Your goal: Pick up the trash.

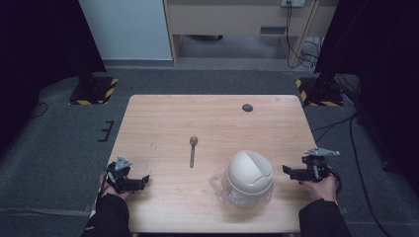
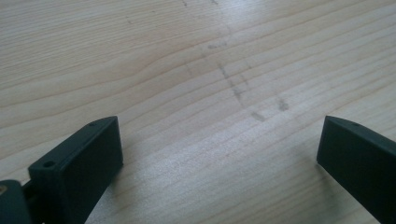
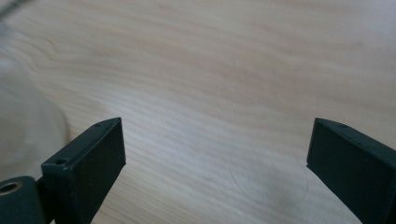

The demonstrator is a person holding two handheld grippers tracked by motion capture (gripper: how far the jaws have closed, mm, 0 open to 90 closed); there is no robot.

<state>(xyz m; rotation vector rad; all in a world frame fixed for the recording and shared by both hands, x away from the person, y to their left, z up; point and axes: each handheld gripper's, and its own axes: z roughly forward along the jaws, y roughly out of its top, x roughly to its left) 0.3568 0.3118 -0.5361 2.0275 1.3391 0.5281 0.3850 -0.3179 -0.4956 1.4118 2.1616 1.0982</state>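
- Left gripper [image 1: 144, 179] rests at the near left edge of the wooden tabletop [image 1: 163, 123], held in the person's left hand [image 1: 111, 187]; its two black jaws stand wide apart with nothing between them.
- From the left gripper view, bare wood grain with a few faint grey scuff marks [image 2: 238, 91] lies between the spread jaws.
- Right gripper [image 1: 286, 170] sits at the near right edge, held in the right hand [image 1: 323, 187], a grey three-cornered plate [image 1: 322, 152] on top — its jaws are also wide apart and empty.
- A cream, dome-shaped bin [image 1: 249, 174] with a swing lid stands on the near right part of the tabletop, near the right gripper but apart from it; crinkled clear plastic [image 1: 220, 183] shows around its base.
- A metal spoon [image 1: 192, 150] lies flat near the middle of the tabletop, bowl pointing away from the person — well apart from both grippers.
- A small dark round hole [image 1: 247, 107] sits near the far edge.
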